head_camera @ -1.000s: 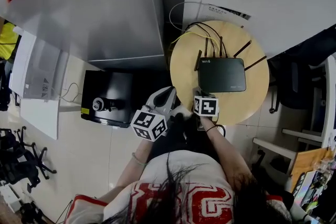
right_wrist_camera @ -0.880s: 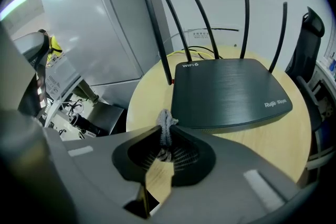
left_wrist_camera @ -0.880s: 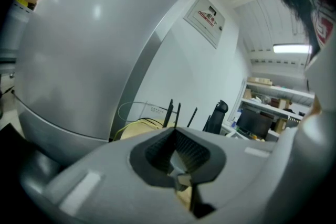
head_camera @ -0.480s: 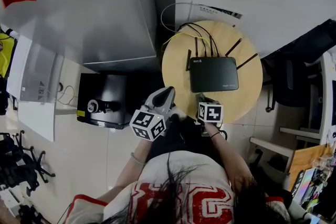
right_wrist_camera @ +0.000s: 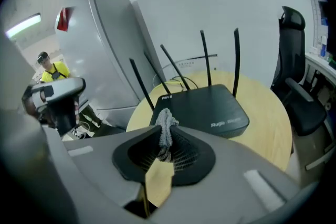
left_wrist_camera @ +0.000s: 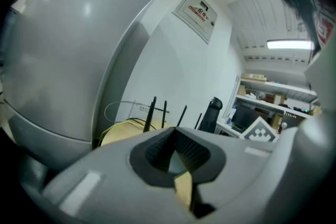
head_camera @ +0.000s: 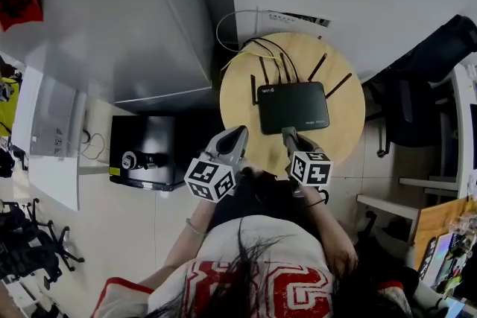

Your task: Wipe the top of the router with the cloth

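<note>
Head view: the black router (head_camera: 293,106) sits mid round wooden table (head_camera: 343,138), antennas toward 12 o'clock. The right gripper (head_camera: 288,133) reaches in from 6 o'clock with the forearm straight behind it, its tip at the router's near edge; contact can't be told. The left gripper (head_camera: 239,133) is held at the table's 8 o'clock rim, clear of the router.

Left gripper view: jaws pressed together, nothing between them. Router antennas (left_wrist_camera: 154,111) stand ahead at 12 o'clock.

Right gripper view: jaws pinch a grey cloth (right_wrist_camera: 166,124), a bunched tuft poking past the tips. The router lies just ahead, an office chair (right_wrist_camera: 294,76) at 2 o'clock.
</note>
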Available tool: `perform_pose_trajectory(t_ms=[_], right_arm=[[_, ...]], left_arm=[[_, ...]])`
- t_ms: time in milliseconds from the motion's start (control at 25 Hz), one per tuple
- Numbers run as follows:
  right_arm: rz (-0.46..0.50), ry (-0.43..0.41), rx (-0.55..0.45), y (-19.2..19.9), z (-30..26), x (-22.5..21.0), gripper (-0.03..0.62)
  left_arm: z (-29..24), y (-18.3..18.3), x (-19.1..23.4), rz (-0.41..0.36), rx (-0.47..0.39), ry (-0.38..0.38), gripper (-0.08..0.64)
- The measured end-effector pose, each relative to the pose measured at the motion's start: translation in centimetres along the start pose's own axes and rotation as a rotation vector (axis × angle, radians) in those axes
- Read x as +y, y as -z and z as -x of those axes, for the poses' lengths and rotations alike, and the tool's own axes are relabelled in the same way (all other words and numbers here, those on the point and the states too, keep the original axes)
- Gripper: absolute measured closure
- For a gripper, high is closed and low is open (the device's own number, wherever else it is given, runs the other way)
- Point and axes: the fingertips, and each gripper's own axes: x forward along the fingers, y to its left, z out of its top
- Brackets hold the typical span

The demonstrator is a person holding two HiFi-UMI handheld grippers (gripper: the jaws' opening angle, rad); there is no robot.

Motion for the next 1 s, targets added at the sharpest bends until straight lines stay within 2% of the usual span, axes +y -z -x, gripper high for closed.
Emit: perform_pose_trajectory(t_ms=[320, 480, 600, 840, 1000], right_arm=[[0.038, -0.057, -0.256, -7.6, 5.6, 2.1, 0.554], [0.035, -0.088, -0.352, -10.3, 8.3, 3.5, 0.554], [0.039, -0.105, -0.38, -11.2, 9.6, 4.4, 0.554], [0.113, -0.229, -0.373, -12.5, 12.0, 5.2, 0.554], [0.107, -0.226, -0.384, -13.3, 13.2, 3.9, 0.554]], left_arm=[[-1.3, 0.0, -2.2, -0.042, 0.018, 0.043, 0.558], [-1.4, -0.1, -2.7, -0.054, 0.021, 0.05, 0.558], [-1.3, -0.1, -3.1, -0.056, 0.025, 0.057, 0.558], [-1.7, -0.8, -4.5, -0.077, 0.025, 0.095, 0.558], [-2.4, -1.2, -5.4, -0.083, 0.034, 0.121, 0.558]])
